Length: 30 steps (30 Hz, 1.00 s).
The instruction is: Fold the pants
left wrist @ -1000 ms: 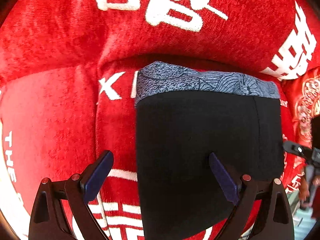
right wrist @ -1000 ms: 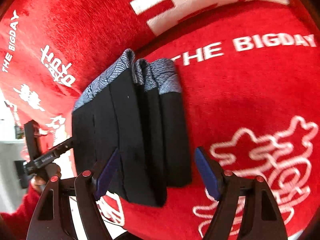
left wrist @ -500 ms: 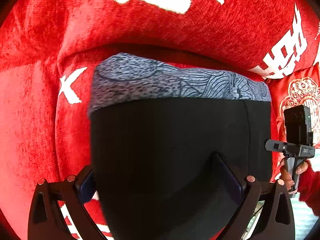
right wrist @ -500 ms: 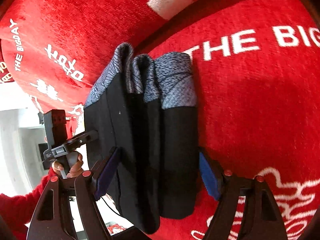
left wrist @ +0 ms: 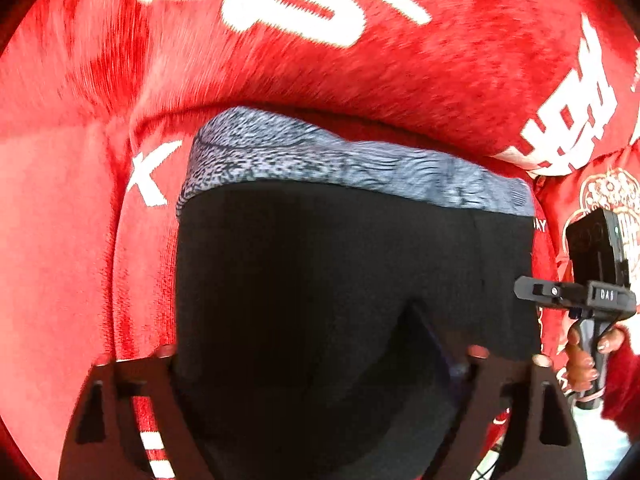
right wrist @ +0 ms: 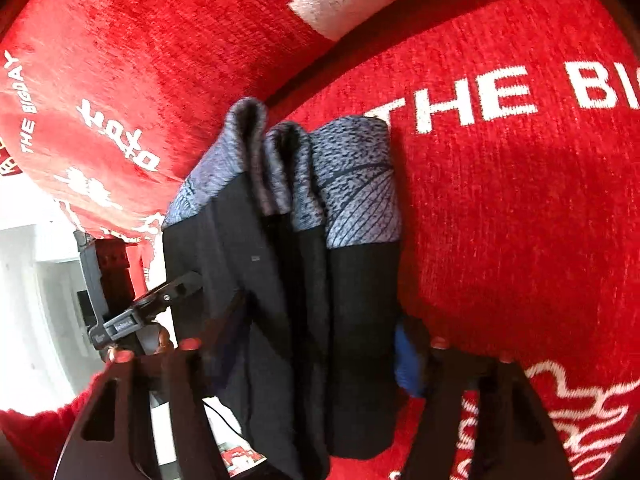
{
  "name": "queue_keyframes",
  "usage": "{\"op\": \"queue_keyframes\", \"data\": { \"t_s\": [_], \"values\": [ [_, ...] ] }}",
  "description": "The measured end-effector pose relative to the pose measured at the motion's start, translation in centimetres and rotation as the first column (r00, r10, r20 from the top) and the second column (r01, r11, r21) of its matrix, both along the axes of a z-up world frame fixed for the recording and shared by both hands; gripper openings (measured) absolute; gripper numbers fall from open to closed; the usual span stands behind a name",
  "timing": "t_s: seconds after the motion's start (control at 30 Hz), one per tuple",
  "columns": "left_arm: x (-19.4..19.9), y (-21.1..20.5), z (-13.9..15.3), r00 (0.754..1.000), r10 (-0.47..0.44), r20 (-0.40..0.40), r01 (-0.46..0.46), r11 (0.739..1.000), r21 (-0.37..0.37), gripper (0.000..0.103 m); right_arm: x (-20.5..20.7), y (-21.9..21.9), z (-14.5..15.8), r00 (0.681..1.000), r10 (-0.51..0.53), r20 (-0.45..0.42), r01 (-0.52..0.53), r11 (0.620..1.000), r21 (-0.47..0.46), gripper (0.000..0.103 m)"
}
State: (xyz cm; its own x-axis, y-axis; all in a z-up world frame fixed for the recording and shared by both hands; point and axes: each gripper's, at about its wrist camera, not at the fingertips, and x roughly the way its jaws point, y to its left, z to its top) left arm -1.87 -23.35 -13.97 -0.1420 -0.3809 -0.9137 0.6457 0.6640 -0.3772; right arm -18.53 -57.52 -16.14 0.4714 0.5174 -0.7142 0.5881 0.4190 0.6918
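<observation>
On the red printed sofa cover [right wrist: 520,208] the folded black pants [right wrist: 304,304] lie as a thick, soft bundle. I've just been closing both: my left gripper [left wrist: 320,364] and right gripper [right wrist: 316,344] each squeeze its near edge. Limp layers, so grip deep across all folds.

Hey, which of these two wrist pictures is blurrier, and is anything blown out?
Left wrist view: motion smear across the red plush cover and the folded black pants. Right wrist view: sharper weave, with an overexposed white room at left. Both bend at the fisheye edges.
</observation>
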Motion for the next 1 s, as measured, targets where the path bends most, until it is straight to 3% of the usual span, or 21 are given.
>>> {"op": "queue_keyframes", "data": {
  "t_s": [0.03, 0.1, 0.2, 0.63, 1.0],
  "values": [
    [-0.3, 0.0, 0.6, 1.000, -0.004, 0.019, 0.004, 1.000, 0.000, 0.072, -0.1, 0.0, 0.3, 1.000, -0.009, 0.010, 0.009, 1.000, 0.009, 0.049],
    [-0.7, -0.1, 1.5, 0.999, 0.003, 0.039, -0.003, 1.000, 0.002, 0.063, -0.5, 0.0, 1.0, 0.999, -0.026, 0.029, 0.025, 0.999, 0.032, 0.043],
    [-0.9, 0.5, 2.9, 0.999, 0.022, 0.045, -0.022, 1.000, -0.005, 0.059, -0.9, 0.3, 2.0, 0.998, -0.035, 0.047, 0.033, 0.999, 0.042, 0.041],
    [-6.5, 3.5, 8.7, 0.998, 0.035, 0.042, -0.036, 0.999, 0.007, 0.059, -5.6, 3.5, 7.0, 0.997, -0.013, 0.077, 0.005, 0.995, 0.098, 0.040],
    [-9.5, 6.9, 7.4, 1.000, 0.022, 0.021, -0.023, 0.998, 0.053, 0.059, -10.8, 7.7, 5.5, 0.998, -0.043, 0.042, 0.038, 0.994, 0.106, 0.040]
  ]
}}
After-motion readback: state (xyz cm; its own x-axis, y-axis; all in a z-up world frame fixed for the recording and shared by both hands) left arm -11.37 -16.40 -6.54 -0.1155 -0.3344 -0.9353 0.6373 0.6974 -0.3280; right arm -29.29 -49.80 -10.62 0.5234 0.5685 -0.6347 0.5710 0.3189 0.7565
